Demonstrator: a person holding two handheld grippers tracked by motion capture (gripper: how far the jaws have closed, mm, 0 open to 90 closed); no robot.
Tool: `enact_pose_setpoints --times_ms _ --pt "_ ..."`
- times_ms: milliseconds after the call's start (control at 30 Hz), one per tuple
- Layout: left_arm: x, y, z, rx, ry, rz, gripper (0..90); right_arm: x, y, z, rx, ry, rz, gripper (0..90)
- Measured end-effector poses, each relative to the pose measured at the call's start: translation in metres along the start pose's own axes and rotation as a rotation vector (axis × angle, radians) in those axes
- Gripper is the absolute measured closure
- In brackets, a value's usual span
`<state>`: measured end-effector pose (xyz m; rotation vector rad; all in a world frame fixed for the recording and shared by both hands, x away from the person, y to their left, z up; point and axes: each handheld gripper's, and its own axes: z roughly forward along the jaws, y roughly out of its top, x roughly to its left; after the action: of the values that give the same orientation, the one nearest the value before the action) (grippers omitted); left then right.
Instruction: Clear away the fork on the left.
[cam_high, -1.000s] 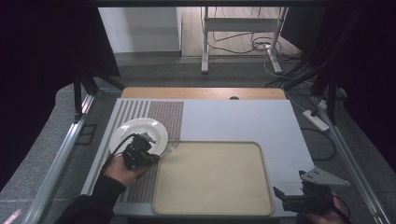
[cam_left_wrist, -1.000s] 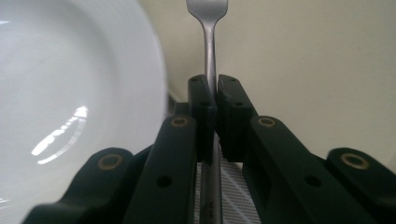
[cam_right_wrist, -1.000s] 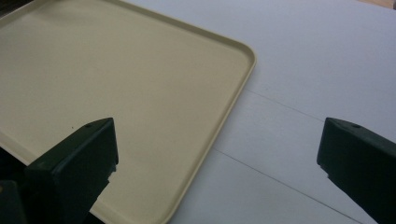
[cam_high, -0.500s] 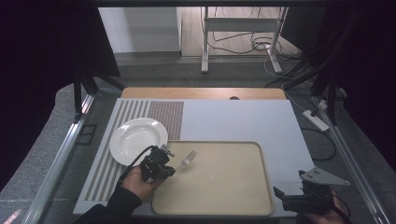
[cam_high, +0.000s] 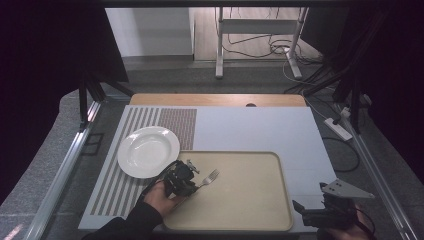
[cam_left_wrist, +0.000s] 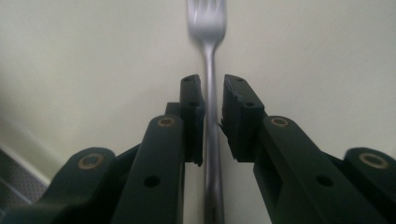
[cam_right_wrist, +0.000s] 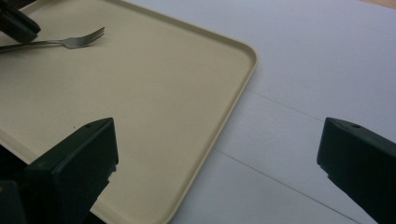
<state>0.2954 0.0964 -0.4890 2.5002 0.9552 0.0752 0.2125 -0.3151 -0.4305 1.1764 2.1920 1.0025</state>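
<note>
A metal fork (cam_high: 210, 177) lies over the left part of a beige tray (cam_high: 240, 202), tines pointing away to the right. My left gripper (cam_high: 192, 184) is at the tray's left edge, shut on the fork's handle (cam_left_wrist: 211, 70) with the pads close on both sides. Just left of the tray sits a white plate (cam_high: 148, 151), bare. My right gripper (cam_high: 301, 208) hovers low off the tray's near right corner, wide open with nothing between its jaws (cam_right_wrist: 218, 135). From there the fork (cam_right_wrist: 70, 42) and the left gripper (cam_right_wrist: 16, 25) show at the tray's (cam_right_wrist: 140, 102) far side.
A white mat (cam_high: 250, 127) covers the table, with a striped placemat (cam_high: 165, 120) under the plate. A wooden strip (cam_high: 215, 99) runs along the far edge. A power strip (cam_high: 339, 129) and cables lie off the table at right.
My left gripper has moved from the plate rightward and nearer, carrying the fork onto the tray's left part. The right gripper has stayed put.
</note>
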Motion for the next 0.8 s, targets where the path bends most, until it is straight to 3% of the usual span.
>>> enact_pose_setpoints --times_ms 100,300,400,467,800 --pt "-0.002 0.006 0.0 -0.028 -0.029 0.012 87.3 0.0 0.0 0.001 0.003 -0.002 0.0 0.0" --pt "-0.007 0.015 0.016 0.031 -0.029 0.054 88.9 0.0 0.0 0.001 0.004 -0.001 -0.002 0.0" --pt "-0.006 0.015 0.023 0.066 -0.007 0.06 88.9 0.0 0.0 0.001 0.004 -0.001 0.0 0.0" --pt "-0.004 0.014 0.026 0.074 -0.012 0.051 88.9 0.0 0.0 0.001 0.003 -0.001 0.0 0.0" --pt "0.015 0.008 0.021 0.081 0.05 -0.013 88.9 0.0 0.0 0.001 0.007 -0.002 -0.004 0.0"
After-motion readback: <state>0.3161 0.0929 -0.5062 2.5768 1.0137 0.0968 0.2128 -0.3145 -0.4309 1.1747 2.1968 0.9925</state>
